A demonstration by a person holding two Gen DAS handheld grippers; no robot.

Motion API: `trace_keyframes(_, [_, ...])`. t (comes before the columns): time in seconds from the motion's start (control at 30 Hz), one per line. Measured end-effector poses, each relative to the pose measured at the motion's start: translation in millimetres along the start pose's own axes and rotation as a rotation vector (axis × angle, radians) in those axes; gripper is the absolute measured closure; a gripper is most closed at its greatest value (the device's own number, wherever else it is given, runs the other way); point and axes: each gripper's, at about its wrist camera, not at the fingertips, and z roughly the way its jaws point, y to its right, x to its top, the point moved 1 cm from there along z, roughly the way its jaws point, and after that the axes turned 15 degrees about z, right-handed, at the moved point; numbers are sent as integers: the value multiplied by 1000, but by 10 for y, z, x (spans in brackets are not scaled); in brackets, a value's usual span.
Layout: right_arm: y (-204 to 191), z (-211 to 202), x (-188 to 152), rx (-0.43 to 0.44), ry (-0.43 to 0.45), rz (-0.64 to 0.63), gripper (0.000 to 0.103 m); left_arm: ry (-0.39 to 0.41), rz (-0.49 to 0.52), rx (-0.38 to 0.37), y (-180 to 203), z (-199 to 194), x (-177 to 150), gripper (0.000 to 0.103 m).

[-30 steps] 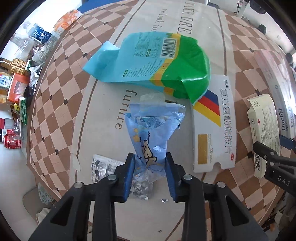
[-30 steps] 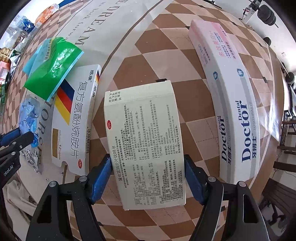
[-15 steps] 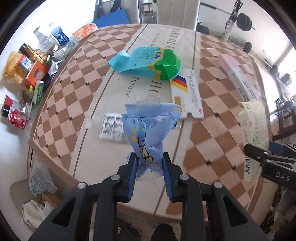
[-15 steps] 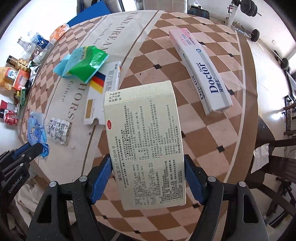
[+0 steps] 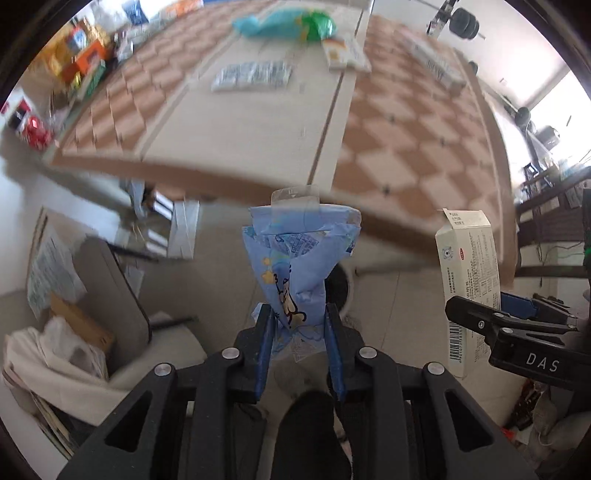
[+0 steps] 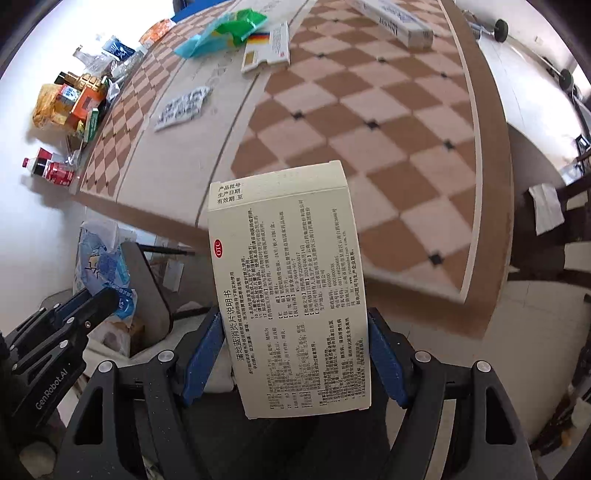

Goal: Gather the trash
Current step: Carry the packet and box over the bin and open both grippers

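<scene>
My left gripper [image 5: 298, 328] is shut on a crumpled blue wrapper [image 5: 295, 266] and holds it off the table, over the floor near the table's front edge. My right gripper [image 6: 295, 350] is shut on a cream medicine box [image 6: 288, 288], also held beyond the table edge. The box also shows at the right of the left wrist view [image 5: 469, 273], and the wrapper at the left of the right wrist view [image 6: 103, 269]. On the table lie a green and blue bag [image 6: 221, 31], a flat white box [image 6: 267, 51], a blister pack [image 6: 181, 109] and a toothpaste box [image 6: 395, 18].
The checkered table [image 6: 369, 129] fills the upper part of both views. Snack packs and cans [image 6: 70, 107] crowd its left edge. Below the table stand a grey bin-like container [image 5: 110, 291] and a sack of paper and cardboard [image 5: 55, 343]. A dark chair [image 6: 554, 221] stands right.
Both grippers have drawn back from the table and lowered, carrying the blue wrapper and the medicine box past the front edge over the floor. The blister pack stays uncovered on the table.
</scene>
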Motion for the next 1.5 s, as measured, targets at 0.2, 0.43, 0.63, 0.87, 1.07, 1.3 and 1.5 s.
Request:
trace_keyframes(0.2, [282, 804, -596, -60, -113, 14, 26, -132, -29, -56, -44, 908, -346, 80])
trace_keyframes(0.43, [593, 2070, -837, -130, -179, 52, 26, -217, -20, -85, -151, 2202, -350, 80])
trace_keyframes(0.63, [852, 3043, -580, -158, -200, 79, 26, -249, -20, -129, -239, 3093, -271, 80])
trace_keyframes(0.87, [1059, 3944, -265, -204, -221, 46, 26, -288, -62, -230, -266, 3756, -151, 80])
trace_keyframes(1.07, [1161, 4329, -63, -189, -252, 64, 26, -309, -79, -288, -237, 3901, -80, 76])
trace_keyframes(1.3, [1157, 4446, 27, -156, -270, 73, 26, -281, -110, -279, -325, 3809, -45, 36])
trace_keyframes(1.5, [1114, 4391, 49, -158, -254, 54, 7, -283, -114, -207, -383, 3763, -90, 3])
